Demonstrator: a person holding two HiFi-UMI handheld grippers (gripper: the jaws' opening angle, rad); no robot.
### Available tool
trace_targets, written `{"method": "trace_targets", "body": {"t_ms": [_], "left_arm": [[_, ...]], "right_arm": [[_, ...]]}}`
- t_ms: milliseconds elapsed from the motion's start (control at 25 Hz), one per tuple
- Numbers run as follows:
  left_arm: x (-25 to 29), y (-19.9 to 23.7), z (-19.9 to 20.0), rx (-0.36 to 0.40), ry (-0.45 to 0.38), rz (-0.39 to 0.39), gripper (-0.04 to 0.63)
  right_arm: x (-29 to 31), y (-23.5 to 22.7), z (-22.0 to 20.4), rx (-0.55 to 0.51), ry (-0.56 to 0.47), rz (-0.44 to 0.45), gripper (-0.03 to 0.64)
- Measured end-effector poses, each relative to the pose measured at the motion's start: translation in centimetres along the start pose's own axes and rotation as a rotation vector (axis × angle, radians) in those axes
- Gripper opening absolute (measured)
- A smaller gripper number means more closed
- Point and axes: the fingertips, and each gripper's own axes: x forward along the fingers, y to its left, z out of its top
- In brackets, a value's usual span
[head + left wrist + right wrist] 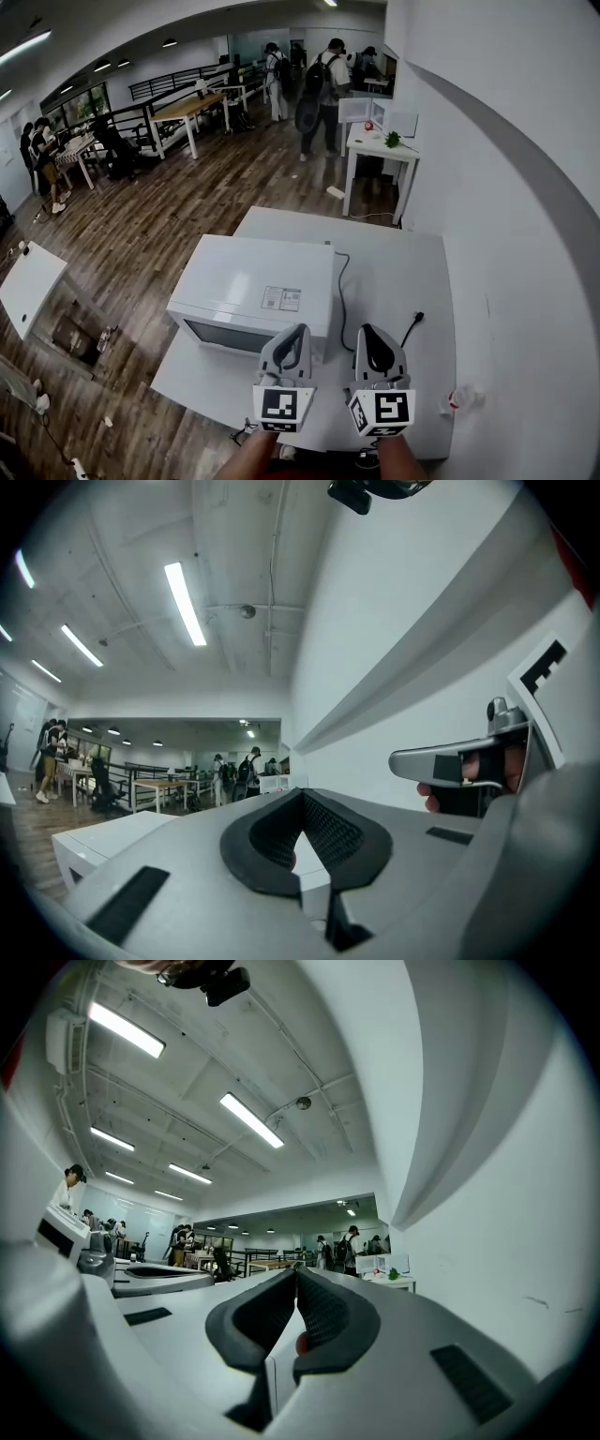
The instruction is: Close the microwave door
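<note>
surface: white table (398,267) | on it: microwave (253,281), black cable (340,286)

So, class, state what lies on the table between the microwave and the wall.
A black cable and its plug lie on the white table there; the head view shows it.

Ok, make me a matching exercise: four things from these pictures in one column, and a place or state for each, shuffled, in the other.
Column one
1. white box-shaped microwave
2. thin black power cable
3. left gripper
4. small green plant

Column two
A. on the far white desk
B. fingers shut, nothing between them
C. on the left part of the near white table
D. lying just right of the microwave

Pairs: 1-C, 2-D, 3-B, 4-A
</note>
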Motion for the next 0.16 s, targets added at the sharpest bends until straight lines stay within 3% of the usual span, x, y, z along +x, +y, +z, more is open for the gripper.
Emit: {"method": "trace_targets", "body": {"t_ms": [160], "left_arm": [[0.42,0.16,-0.07,0.001,-0.007,-0.004,0.026]], "right_arm": [[0.35,-0.07,-0.18,-0.006,-0.005,-0.004,0.029]]}}
